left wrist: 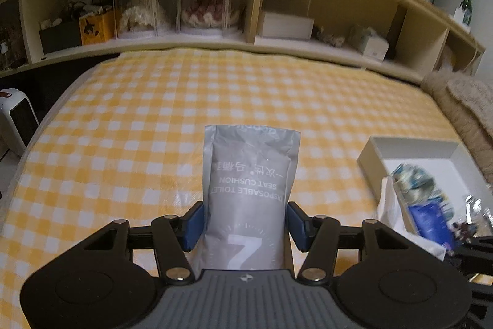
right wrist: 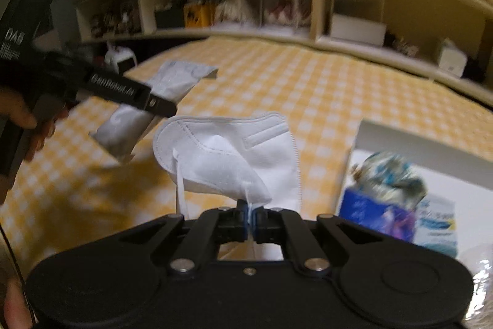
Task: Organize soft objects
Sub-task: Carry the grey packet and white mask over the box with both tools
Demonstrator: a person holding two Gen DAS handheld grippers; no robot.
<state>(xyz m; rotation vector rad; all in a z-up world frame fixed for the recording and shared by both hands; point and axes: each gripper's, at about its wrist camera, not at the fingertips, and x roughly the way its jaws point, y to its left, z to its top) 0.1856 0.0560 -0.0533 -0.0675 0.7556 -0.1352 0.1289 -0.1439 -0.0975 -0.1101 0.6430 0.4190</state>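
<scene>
Above yellow-checked bed (left wrist: 154, 113) — left tongs (left wrist: 245, 225) clamp grey pouch (left wrist: 249, 174), right tongs (right wrist: 250, 219) pinch mask (right wrist: 234, 150).

Box (left wrist: 409, 144) on bed (left wrist: 154, 100), right of held pouch (left wrist: 249, 174).

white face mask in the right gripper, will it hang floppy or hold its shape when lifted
The white face mask probably half keeps its folded shape, since its seamed panels stay spread. The right gripper pinches only a thin edge, so it likely swings. It looks light; the ear strap dangles loose.
</scene>
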